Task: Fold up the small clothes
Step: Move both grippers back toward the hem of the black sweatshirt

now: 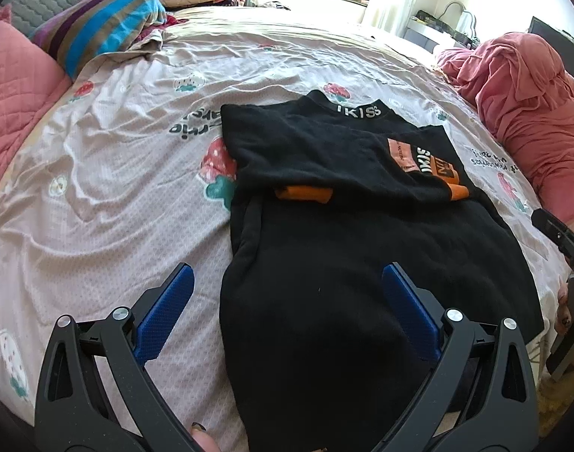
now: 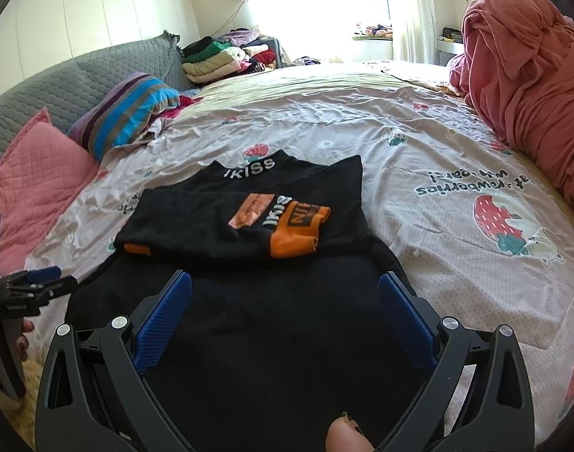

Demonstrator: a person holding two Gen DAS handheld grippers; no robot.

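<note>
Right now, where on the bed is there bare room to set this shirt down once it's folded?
Bare sheet lies between the black shirt and the pink pillow. Another free patch lies between the shirt's other edge and the heaped pink blanket, and beyond the collar toward the window. It is crowded near the striped pillow and clothes pile.

The black garment [image 2: 249, 226] carries white "IKISS" lettering on its collar [image 2: 249, 170], and "IKIS" shows again beside an orange patch on its folded sleeve [image 2: 283, 222]. The bedsheet [image 2: 418, 263] bears upside-down dark print, partly readable as "strawberries", right of the garment.
</note>
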